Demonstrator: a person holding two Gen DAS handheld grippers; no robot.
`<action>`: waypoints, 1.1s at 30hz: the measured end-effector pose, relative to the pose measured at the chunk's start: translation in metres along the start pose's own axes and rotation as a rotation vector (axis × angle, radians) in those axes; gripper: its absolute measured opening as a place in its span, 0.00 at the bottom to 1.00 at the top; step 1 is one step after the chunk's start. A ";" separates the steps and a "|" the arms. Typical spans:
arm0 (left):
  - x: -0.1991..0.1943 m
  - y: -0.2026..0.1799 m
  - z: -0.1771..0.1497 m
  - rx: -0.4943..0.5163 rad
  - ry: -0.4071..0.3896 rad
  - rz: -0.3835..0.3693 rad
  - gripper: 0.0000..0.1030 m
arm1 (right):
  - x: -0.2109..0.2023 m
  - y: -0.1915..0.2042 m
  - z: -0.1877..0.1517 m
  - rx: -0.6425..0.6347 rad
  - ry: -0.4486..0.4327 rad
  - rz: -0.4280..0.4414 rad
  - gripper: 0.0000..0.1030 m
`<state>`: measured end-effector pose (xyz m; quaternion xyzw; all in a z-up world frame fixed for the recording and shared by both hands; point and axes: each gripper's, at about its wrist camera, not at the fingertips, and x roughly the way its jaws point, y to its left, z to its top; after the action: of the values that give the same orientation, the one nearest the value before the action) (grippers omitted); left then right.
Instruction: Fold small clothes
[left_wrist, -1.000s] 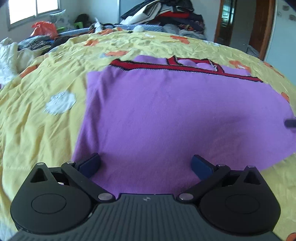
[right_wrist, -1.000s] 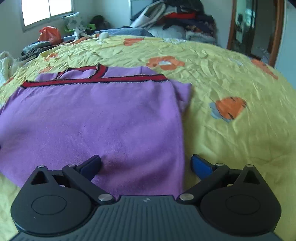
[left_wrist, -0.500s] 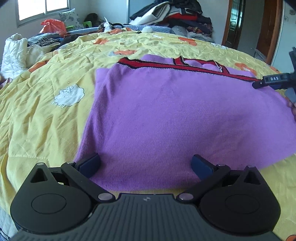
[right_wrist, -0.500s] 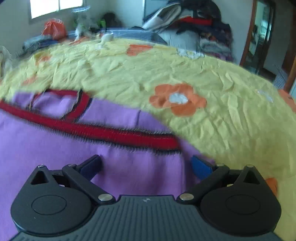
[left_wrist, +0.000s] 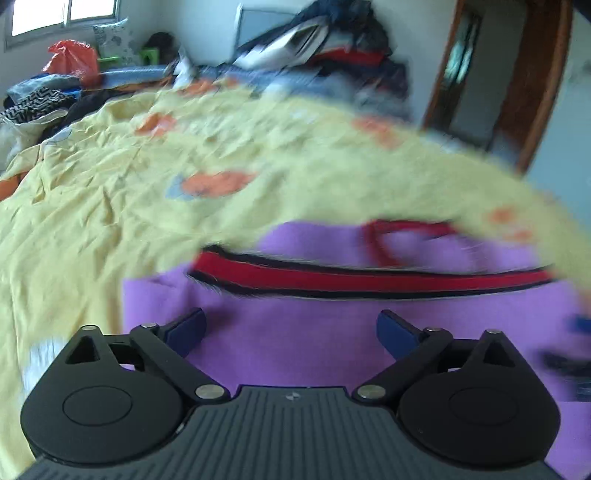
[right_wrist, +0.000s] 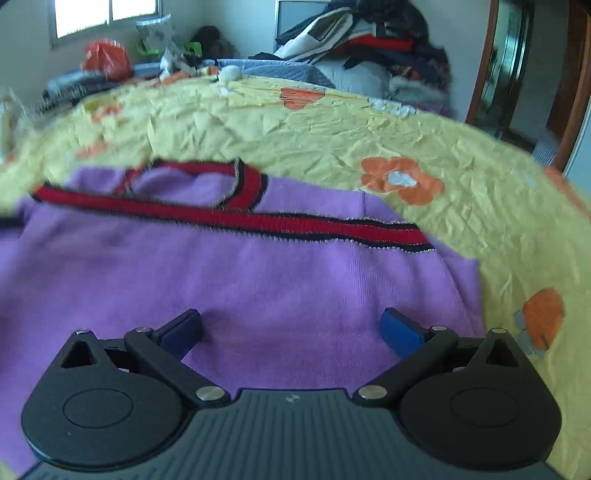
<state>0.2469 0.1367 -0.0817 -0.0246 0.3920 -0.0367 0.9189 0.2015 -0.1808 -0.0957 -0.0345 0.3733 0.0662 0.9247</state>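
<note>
A purple knit top (left_wrist: 332, 332) with a red and black stripe (left_wrist: 369, 278) lies flat on the yellow bedspread (left_wrist: 110, 206). My left gripper (left_wrist: 291, 330) is open and empty above its left part, near the stripe. In the right wrist view the same top (right_wrist: 277, 280) fills the middle, its stripe (right_wrist: 295, 221) and V-neck beyond. My right gripper (right_wrist: 291, 328) is open and empty over the top's right part, near its right edge. The left wrist view is blurred.
The yellow bedspread (right_wrist: 406, 136) with orange flowers spreads all around the top. A pile of clothes (right_wrist: 369, 48) sits at the far end. An orange bag (left_wrist: 72, 61) and more clutter lie far left. A wooden door frame (left_wrist: 532, 85) stands at right.
Both grippers have moved forward over the top toward the red stripe and neckline. The left gripper is moving fast, its view blurred. Both stay open.
</note>
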 end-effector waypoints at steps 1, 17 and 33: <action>0.005 0.001 -0.002 0.048 -0.047 0.043 1.00 | 0.000 -0.001 0.000 0.002 0.001 0.001 1.00; -0.080 0.030 -0.055 0.004 -0.082 0.092 0.98 | -0.057 0.036 -0.042 0.058 0.026 -0.025 1.00; -0.064 -0.029 -0.083 0.098 -0.068 0.011 1.00 | -0.073 0.034 -0.051 0.059 0.061 0.064 1.00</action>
<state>0.1410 0.1116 -0.0906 0.0213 0.3585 -0.0497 0.9320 0.1100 -0.1603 -0.0822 0.0029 0.4038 0.0837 0.9110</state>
